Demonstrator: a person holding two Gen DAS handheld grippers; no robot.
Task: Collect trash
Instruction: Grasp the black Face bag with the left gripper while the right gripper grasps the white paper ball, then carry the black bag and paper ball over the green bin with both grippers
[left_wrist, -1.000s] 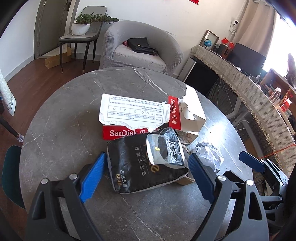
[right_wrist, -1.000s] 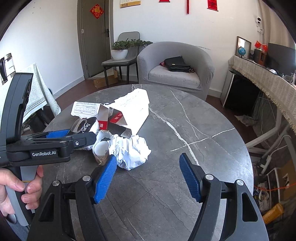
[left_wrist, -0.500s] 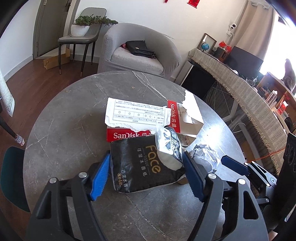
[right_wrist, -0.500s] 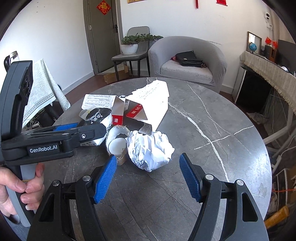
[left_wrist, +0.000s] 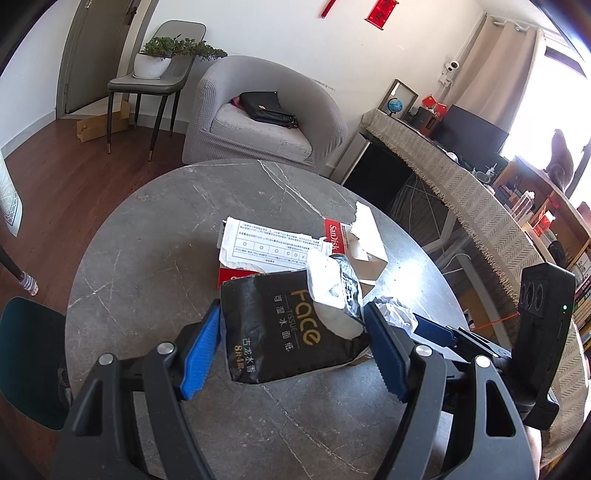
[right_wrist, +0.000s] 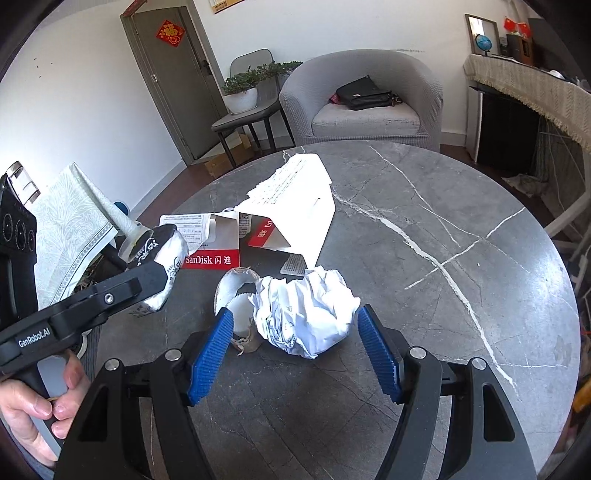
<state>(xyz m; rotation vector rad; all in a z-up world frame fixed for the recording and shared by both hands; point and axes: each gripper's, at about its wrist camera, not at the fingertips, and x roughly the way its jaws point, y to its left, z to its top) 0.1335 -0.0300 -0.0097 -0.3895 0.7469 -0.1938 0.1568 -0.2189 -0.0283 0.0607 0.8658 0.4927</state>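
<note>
Black plastic fills the middle of the left wrist view: the tissue pack (left_wrist: 291, 328) sits between the blue pads of the left gripper (left_wrist: 291, 350), which press on its two sides and hold it just clear of the grey marble table (left_wrist: 147, 258). A torn white flap curls at the pack's upper right corner. Behind it, toward the centre of the frame, lie the red SanDisk box (left_wrist: 332, 236) and a printed white sheet (left_wrist: 269, 247), both untouched on the tabletop.

In the right wrist view the crumpled paper ball (right_wrist: 306, 314) rests on the table, lower centre, between the pads of the right gripper (right_wrist: 295, 350). Those jaws are closing, yet a gap shows on each side of the ball, so nothing is held there. A torn paper cup (right_wrist: 236, 295) lies touching the ball at its left, close to the left pad. At the left edge of this frame a hand (right_wrist: 33, 406) squeezes the other gripper's handle.

The step in hand looks like a two-handed pickup, one piece secured and the second being closed on. Next, the right pads need to meet the ball squarely without also catching the cup. No bin shows in either view.
</note>
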